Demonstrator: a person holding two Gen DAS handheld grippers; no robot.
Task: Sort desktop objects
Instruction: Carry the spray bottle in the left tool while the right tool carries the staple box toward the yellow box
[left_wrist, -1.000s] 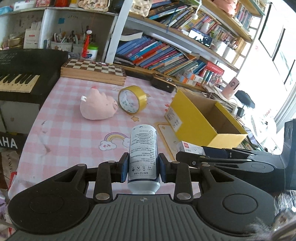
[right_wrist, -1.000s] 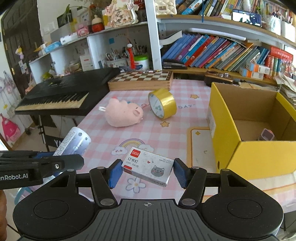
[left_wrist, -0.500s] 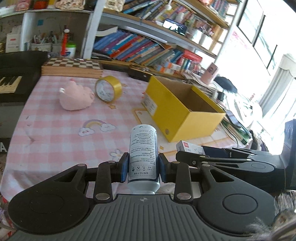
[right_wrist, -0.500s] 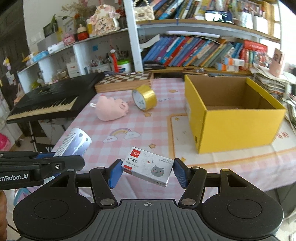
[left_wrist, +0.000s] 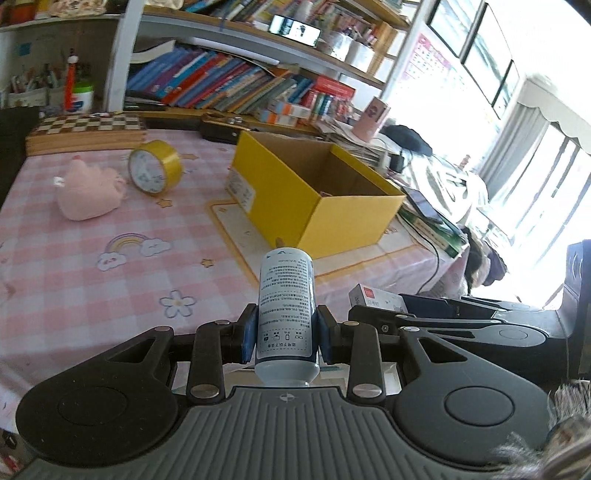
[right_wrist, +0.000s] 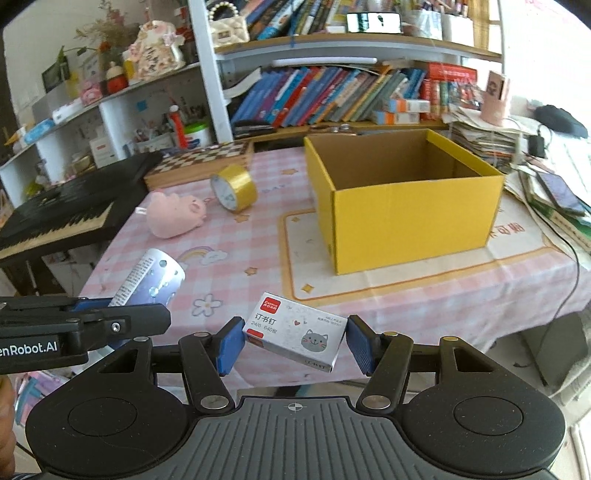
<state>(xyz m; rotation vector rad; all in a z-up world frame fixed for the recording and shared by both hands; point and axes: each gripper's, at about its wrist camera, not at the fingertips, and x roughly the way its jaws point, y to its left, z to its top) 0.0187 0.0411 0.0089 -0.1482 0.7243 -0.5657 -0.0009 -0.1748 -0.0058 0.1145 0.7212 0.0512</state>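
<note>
Your left gripper clamps one white spray can; your right gripper pinches one staple box by its ends. Both are held off the table's near edge. On the table: one yellow carton at 1 o'clock, one tape roll and one pink plush pig at 11.

The yellow box stood open-topped, nothing above its rim. Bare desk lay before it; the plush pig and tape roll sat well left.
</note>
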